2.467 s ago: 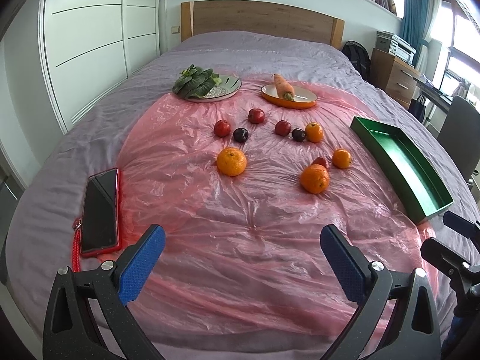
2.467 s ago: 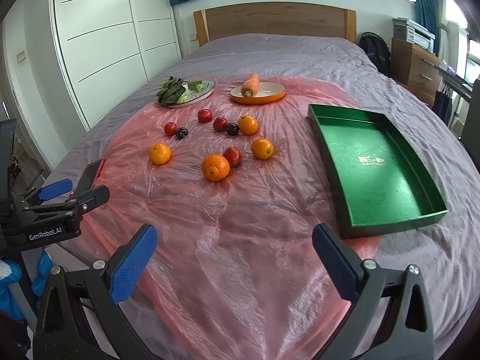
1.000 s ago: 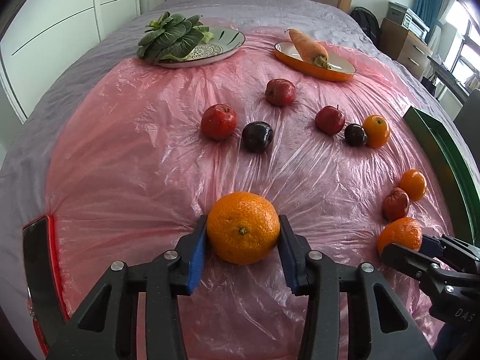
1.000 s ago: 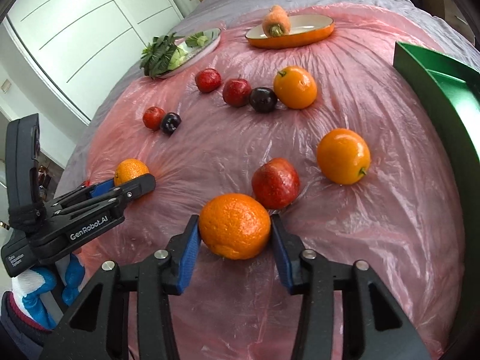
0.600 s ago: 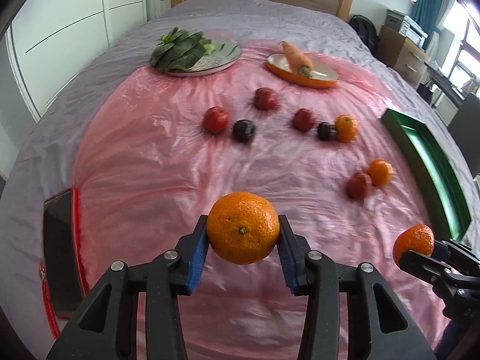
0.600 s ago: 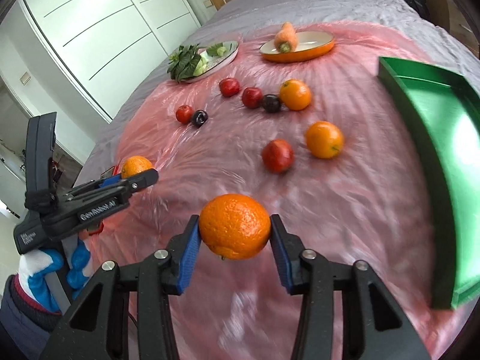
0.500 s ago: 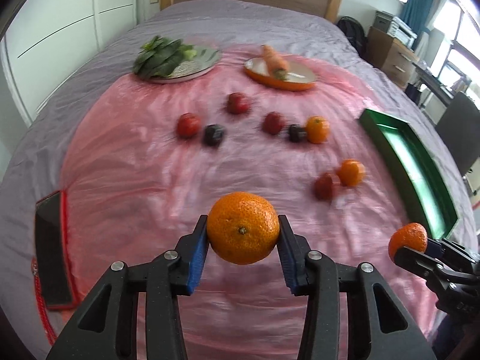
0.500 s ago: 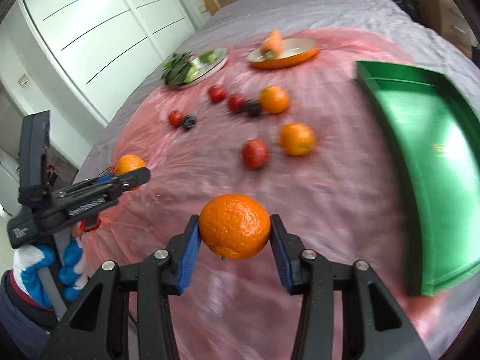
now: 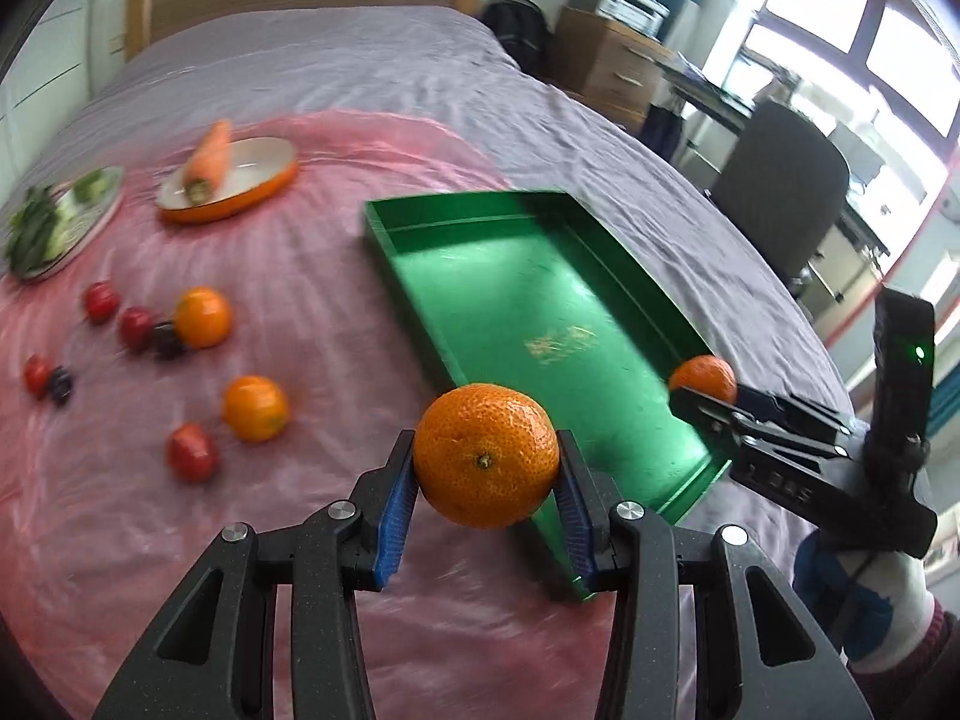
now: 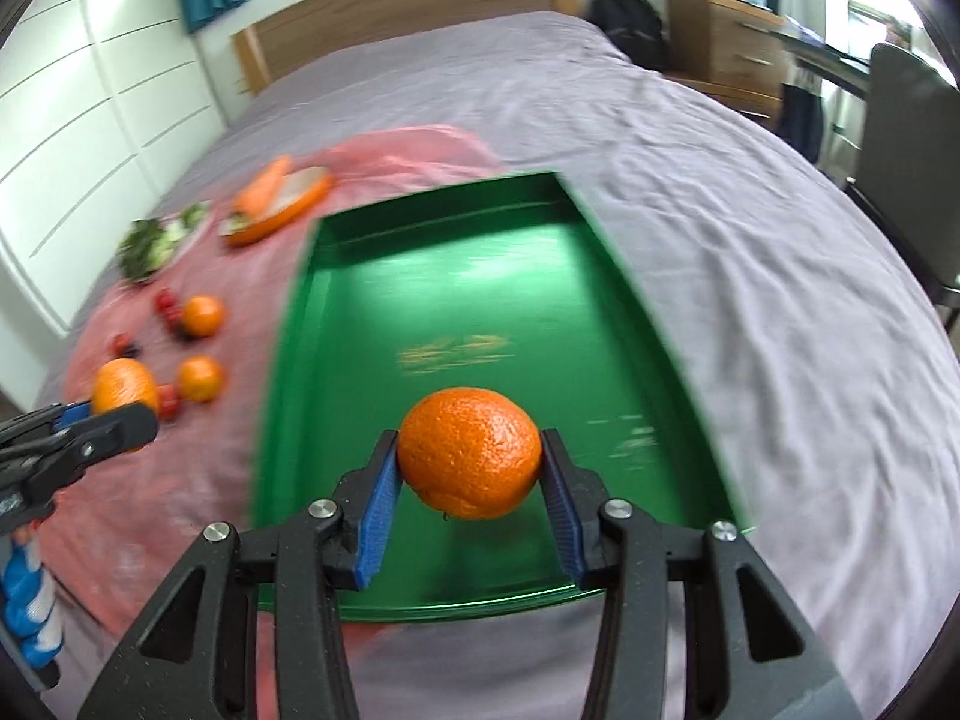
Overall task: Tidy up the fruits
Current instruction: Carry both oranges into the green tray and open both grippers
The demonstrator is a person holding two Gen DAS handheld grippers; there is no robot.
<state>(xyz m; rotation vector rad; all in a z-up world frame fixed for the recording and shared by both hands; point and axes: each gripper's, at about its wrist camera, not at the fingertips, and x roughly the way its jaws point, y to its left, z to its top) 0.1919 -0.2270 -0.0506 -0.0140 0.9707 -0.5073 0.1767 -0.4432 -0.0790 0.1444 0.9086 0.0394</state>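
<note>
My left gripper [image 9: 486, 468] is shut on an orange [image 9: 486, 455] and holds it in the air at the near left edge of the green tray [image 9: 540, 276]. My right gripper [image 10: 471, 468] is shut on another orange [image 10: 470, 452] above the near end of the green tray [image 10: 456, 282], which holds nothing. The right gripper also shows at the right of the left wrist view [image 9: 705, 390]. Two smaller oranges [image 9: 202, 318] [image 9: 255, 408], several red fruits [image 9: 191, 461] and dark plums [image 9: 168, 342] lie on the pink plastic sheet [image 9: 300, 276].
An orange plate with a carrot [image 9: 207, 165] and a plate of greens [image 9: 54, 219] sit at the far left of the sheet. The grey bedspread [image 10: 750, 228] lies right of the tray. A dark chair [image 9: 780, 180] and a wooden cabinet [image 9: 606, 60] stand beside the bed.
Both grippers closed on oranges, lifted them off the sheet and swung right. The tray now lies ahead of both grippers, with the right orange over it.
</note>
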